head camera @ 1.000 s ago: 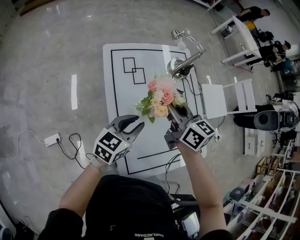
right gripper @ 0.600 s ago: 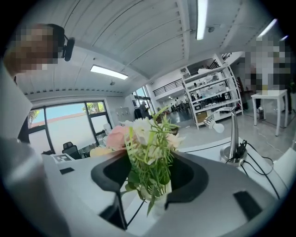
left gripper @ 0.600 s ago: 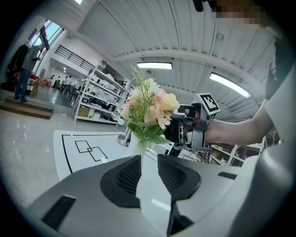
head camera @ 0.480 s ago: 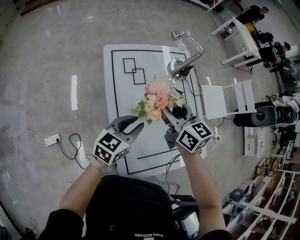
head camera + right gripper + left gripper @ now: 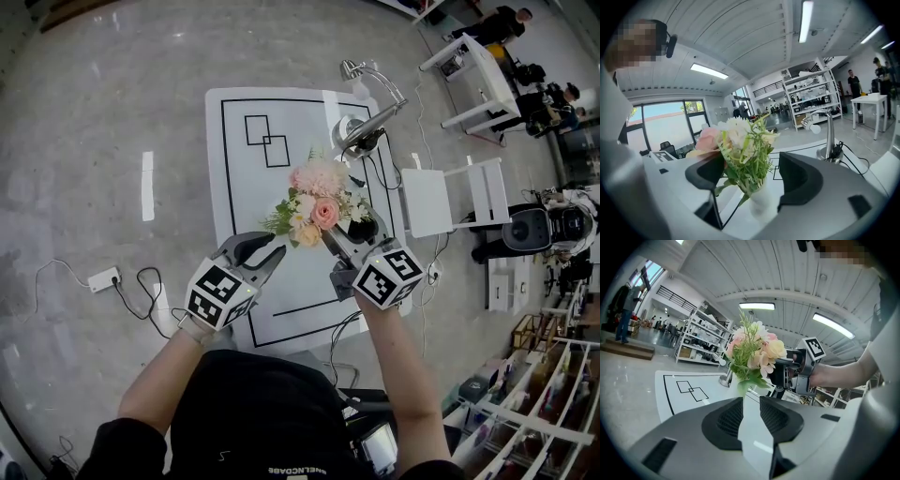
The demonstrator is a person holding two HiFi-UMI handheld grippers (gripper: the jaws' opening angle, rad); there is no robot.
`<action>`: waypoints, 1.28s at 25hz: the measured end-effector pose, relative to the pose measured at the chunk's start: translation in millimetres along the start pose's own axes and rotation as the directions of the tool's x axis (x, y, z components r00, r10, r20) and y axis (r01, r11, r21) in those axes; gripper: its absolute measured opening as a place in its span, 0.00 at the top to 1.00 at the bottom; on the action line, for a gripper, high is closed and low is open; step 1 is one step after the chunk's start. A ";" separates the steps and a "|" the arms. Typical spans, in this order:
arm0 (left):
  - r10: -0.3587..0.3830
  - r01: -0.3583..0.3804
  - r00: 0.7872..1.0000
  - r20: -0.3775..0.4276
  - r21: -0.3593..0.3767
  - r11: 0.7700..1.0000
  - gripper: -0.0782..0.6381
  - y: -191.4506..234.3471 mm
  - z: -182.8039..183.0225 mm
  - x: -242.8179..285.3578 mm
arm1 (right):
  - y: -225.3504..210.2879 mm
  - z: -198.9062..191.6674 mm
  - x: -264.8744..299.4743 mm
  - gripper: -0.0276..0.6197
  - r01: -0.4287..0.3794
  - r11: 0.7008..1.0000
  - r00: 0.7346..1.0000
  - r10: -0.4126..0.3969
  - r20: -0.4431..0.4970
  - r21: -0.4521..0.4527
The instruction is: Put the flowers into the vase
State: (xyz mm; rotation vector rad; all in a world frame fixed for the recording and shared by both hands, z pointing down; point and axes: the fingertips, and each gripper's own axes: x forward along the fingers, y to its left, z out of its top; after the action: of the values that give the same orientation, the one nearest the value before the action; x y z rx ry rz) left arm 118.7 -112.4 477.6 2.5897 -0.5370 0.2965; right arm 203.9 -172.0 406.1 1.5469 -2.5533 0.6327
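In the head view the person holds both tools over a white bench marked with black lines. The flowers, pink, peach and white with green sprigs, stand just ahead of the right hand-held gripper and ahead and to the right of the left hand-held gripper. A desk lamp stands farther out beyond the right one. In the left gripper view the left hand-held gripper is released: its jaws stand a little apart with nothing between them, only the bench showing through the gap. The flowers rise just beyond its tips, and the right hand-held gripper sits to their right, reaching in at stem height. In the right gripper view the right hand-held gripper is released too. Its jaws have just been opening and now stand wide, with the white vase upright between them, nearer the right jaw, and no pad visibly pressing on it. The flowers sit in the vase, their heads and leaves spreading above and across the left jaw. The lamp stands on the bench beyond the right jaw.
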 end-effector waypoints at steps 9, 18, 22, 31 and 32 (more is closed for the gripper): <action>-0.003 0.003 1.000 -0.008 -0.001 1.000 0.76 -7.4 -5.6 -1.2 | -6.9 -6.0 -18.2 0.41 0.038 0.997 0.999 -0.039 0.022 0.061; -0.017 0.017 1.000 -0.013 0.009 1.000 0.76 -16.4 -10.7 -3.1 | -16.3 -20.5 -35.5 0.41 0.095 0.990 0.995 -0.097 0.020 0.105; -0.020 0.021 1.000 -0.018 0.011 1.000 0.76 -22.3 -13.0 -2.9 | -21.3 -30.2 -47.5 0.41 0.116 0.986 0.993 -0.118 0.009 0.123; -0.043 0.043 0.999 -0.021 0.021 0.999 0.76 -36.5 -17.0 -2.3 | -24.2 -43.2 -70.2 0.41 0.153 0.977 0.988 -0.156 0.008 0.145; -0.045 0.046 0.999 -0.017 0.021 0.999 0.76 -38.2 -16.2 -2.7 | -23.8 -43.1 -72.4 0.41 0.154 0.977 0.987 -0.157 0.011 0.147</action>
State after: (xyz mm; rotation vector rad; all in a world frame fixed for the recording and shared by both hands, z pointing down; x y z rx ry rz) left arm 130.6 -72.7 475.2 2.6142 -0.4709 0.3092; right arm 253.7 -104.8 431.9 1.7888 -2.4183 0.8024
